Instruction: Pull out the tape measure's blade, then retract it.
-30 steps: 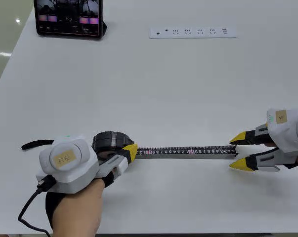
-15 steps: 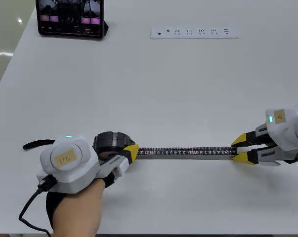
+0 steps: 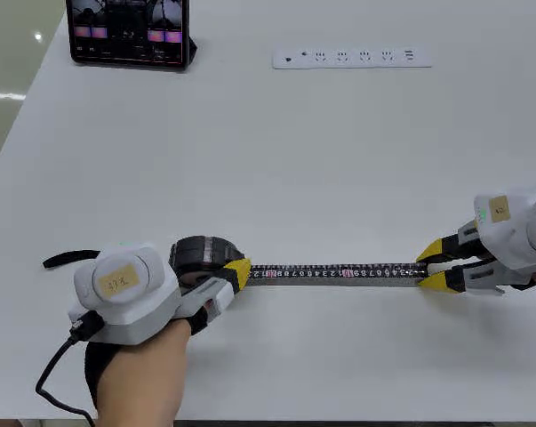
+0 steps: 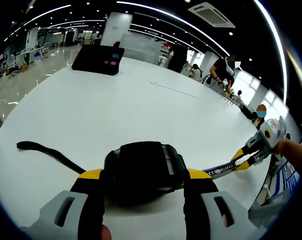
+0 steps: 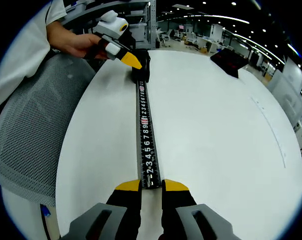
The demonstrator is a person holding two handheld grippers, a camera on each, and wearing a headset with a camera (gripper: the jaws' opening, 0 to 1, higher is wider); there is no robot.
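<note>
A black tape measure case (image 3: 202, 256) lies on the white table (image 3: 276, 160) at the near left, and my left gripper (image 3: 228, 277) is shut on it; its yellow-tipped jaws flank the case (image 4: 144, 167). The numbered blade (image 3: 337, 272) runs flat along the table to the right. My right gripper (image 3: 434, 265) is shut on the blade's end (image 5: 151, 184). The blade (image 5: 145, 131) stretches away to the case (image 5: 141, 71), with the left gripper (image 5: 124, 59) on it. A black wrist strap (image 4: 48, 153) trails from the case.
A dark tablet (image 3: 128, 31) stands at the table's far left and a white power strip (image 3: 351, 59) lies at the far middle. A black cable (image 3: 56, 374) hangs off the near edge by the left hand. A grey mesh chair (image 5: 38, 145) stands beside the table.
My right gripper has gone from open around the blade's end to shut on it. The left gripper and the case have stayed put.
</note>
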